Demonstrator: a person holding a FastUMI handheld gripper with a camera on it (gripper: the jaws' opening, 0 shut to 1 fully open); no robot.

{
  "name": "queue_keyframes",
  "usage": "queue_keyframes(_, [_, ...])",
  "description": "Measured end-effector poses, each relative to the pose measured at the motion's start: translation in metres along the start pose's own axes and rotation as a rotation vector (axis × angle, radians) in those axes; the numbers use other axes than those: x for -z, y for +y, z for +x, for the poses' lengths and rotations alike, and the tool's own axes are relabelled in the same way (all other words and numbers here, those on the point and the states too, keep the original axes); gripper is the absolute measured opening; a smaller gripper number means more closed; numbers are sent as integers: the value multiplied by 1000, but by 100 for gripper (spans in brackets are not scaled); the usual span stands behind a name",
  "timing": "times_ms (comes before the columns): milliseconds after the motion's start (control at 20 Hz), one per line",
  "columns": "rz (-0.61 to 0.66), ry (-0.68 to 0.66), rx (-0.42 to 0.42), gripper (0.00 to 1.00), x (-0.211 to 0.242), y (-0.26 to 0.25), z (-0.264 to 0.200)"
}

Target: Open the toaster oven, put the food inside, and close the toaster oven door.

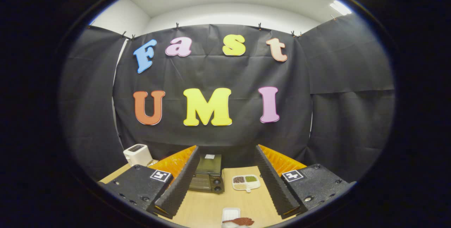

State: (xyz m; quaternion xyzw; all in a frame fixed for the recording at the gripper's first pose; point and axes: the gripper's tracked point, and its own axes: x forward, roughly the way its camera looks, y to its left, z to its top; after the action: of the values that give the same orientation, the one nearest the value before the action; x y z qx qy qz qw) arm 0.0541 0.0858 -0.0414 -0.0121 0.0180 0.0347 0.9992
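Observation:
My gripper (225,182) stands open, its two black ribbed fingers (179,182) spread wide above the wooden table (208,208) with nothing between them. The black toaster oven (208,175) sits on the table beyond the left finger, its glass door shut. Near me, low between the fingers, a white tray (230,215) lies with a brown piece of food (241,221) at its near end.
A white divided dish (246,182) with small heaps of grains rests to the right of the oven. A white pop-up toaster (137,154) stands at the table's far left corner. Black cloth walls close the booth behind the table.

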Motion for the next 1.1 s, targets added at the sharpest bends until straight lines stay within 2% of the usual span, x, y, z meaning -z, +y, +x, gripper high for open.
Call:
queue_keyframes(450, [23,87,-32,100,80,89,97])
queue_keyframes(750, [-10,178,-32,100,156,141,168])
queue_keyframes(1100, [-38,305,-25,100,234,178,227])
